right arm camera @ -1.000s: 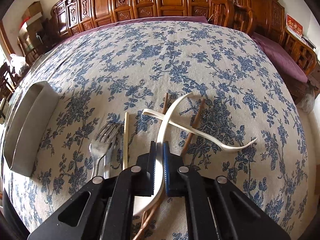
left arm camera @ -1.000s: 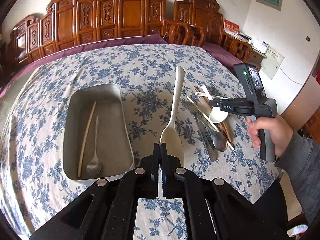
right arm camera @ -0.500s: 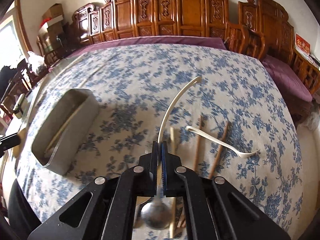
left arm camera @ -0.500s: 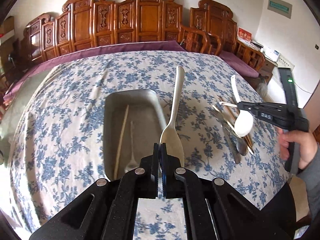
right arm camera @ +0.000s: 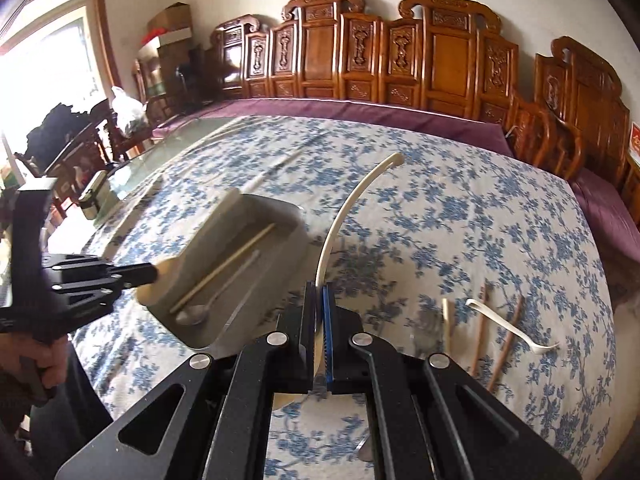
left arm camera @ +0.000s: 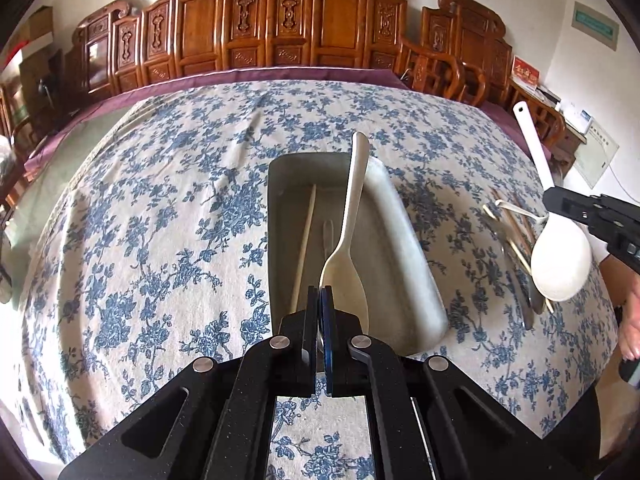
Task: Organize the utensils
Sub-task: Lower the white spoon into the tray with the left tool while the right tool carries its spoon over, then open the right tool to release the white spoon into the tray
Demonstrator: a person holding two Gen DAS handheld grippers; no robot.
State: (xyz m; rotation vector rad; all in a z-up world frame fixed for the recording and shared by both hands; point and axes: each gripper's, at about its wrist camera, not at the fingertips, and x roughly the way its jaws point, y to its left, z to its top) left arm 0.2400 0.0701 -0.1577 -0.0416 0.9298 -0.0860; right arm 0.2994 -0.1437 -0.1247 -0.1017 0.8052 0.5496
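Fingers (left arm camera: 320,300) of both grippers pinch spoon bowls, handles (left arm camera: 358,184) pointing forward over tray (left arm camera: 404,240).

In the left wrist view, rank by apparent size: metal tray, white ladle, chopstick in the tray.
1. metal tray
2. white ladle, though it hangs nearer the camera, so unsure
3. chopstick, long but thinnest

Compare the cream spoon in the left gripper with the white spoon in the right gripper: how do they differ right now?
The cream plastic spoon in the left gripper hangs over the grey metal tray; the white plastic spoon in the right gripper hangs over the loose utensils on the blue floral tablecloth. The cream spoon's bowl is narrower and more pointed, the white spoon's rounder. Both are clamped by shut jaws near the bowl, handles pointing away.
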